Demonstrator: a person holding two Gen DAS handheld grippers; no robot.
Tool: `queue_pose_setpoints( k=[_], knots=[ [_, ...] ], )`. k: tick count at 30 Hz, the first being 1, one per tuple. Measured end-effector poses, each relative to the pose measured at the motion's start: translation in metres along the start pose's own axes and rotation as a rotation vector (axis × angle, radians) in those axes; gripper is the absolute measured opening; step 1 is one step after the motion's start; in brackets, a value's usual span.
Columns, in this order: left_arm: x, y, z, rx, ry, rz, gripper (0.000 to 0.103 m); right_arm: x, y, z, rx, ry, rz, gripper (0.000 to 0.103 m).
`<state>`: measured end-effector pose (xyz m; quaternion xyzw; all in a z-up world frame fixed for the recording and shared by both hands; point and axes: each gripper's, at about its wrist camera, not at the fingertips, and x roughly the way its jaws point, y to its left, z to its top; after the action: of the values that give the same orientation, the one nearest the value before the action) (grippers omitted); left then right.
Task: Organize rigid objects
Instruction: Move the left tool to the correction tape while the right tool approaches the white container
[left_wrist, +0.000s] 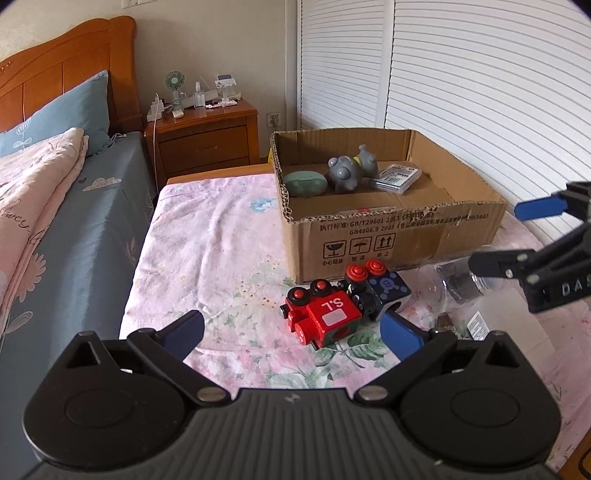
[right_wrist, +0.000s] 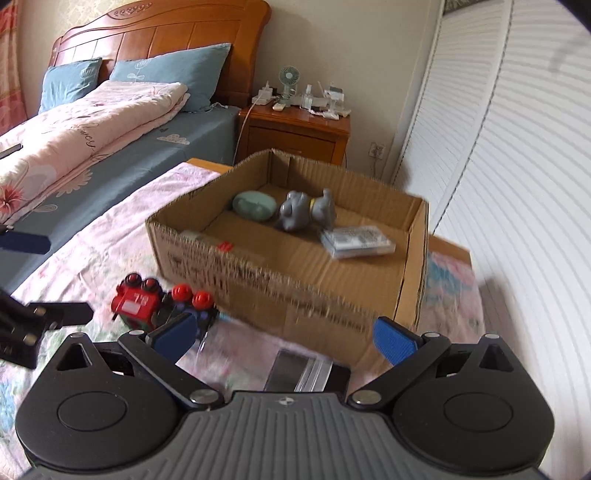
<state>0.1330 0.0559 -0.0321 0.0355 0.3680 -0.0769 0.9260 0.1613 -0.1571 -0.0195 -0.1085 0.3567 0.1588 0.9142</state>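
Jaws wide, empty (both); toy train (left_wrist: 325, 317) lies lengthwise, seemingly alongside box (left_wrist: 402, 236).

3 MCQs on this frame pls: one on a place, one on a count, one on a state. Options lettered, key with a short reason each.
1. Where is the red toy train?
A. inside the cardboard box
B. on the floral cloth in front of the box
C. on the nightstand

2. How many items are visible in the cardboard box?
A. one
B. three
C. six

3. What state is the left gripper in?
A. open, holding nothing
B. shut on the train
C. shut on the grey toy

Key:
1 B: the train lies on the floral cloth, against the box's near wall.
2 B: the green oval case, the grey toy animal and the clear flat case lie inside.
3 A: its jaws stand wide apart with only cloth between them.
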Motion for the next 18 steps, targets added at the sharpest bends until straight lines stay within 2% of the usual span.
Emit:
queue_pose_setpoints(
  k=[12, 18],
  knots=[
    [0.015, -0.01, -0.003, 0.01, 0.05, -0.03, 0.101, 0.007, 0.006, -0.055, 0.108, 0.104, 0.015, 0.103],
    [0.016, -0.023, -0.008, 0.06, 0.073, -0.06, 0.101, 0.008, 0.003, -0.075, 0.095, 0.145, -0.057, 0.103]
  ],
)
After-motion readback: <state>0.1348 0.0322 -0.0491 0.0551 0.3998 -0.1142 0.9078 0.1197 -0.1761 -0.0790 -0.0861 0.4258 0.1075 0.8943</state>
